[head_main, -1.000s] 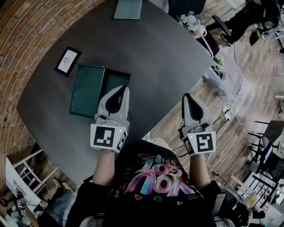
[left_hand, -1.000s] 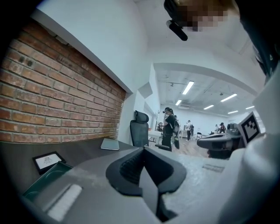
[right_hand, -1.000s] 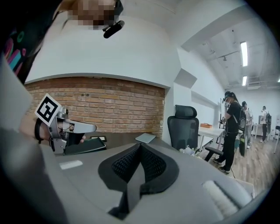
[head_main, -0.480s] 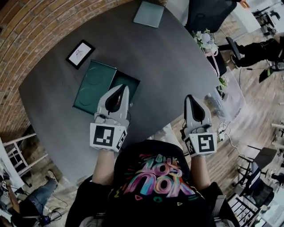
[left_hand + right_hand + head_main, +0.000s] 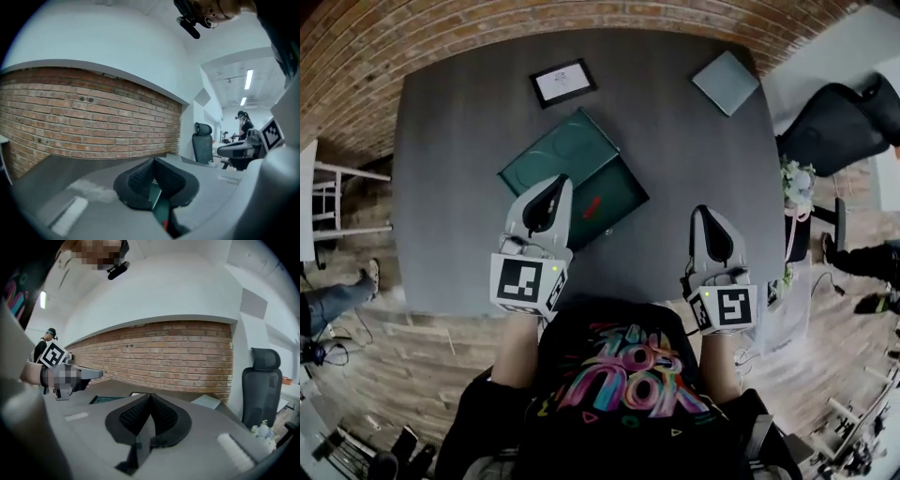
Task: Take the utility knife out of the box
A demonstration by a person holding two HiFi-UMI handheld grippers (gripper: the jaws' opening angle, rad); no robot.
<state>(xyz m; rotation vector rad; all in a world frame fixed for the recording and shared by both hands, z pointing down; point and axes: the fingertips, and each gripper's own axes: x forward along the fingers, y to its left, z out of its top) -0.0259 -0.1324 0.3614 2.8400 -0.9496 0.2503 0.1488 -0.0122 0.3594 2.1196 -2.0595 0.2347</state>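
An open dark green box (image 5: 565, 150) lies on the grey table (image 5: 459, 159), its lid folded back to the far left. In its tray (image 5: 614, 192) rests a small red utility knife (image 5: 592, 206). My left gripper (image 5: 558, 181) hovers over the tray's near left edge, shut and empty; between its jaws the left gripper view shows a strip of the green box (image 5: 157, 199) and a red speck (image 5: 165, 224). My right gripper (image 5: 701, 212) is shut and empty over bare table, right of the box. The right gripper view has the box (image 5: 105, 399) at far left, beyond the left gripper (image 5: 70, 376).
A framed picture (image 5: 563, 82) and a grey pad (image 5: 726, 82) lie at the table's far side, against a brick wall (image 5: 356, 37). A black office chair (image 5: 839, 122) and flowers (image 5: 795, 183) stand to the right. A person's leg (image 5: 328, 302) shows at left.
The view has swung round the table: the box now lies straight ahead instead of off to the left. Both grippers moved along with me and stayed shut.
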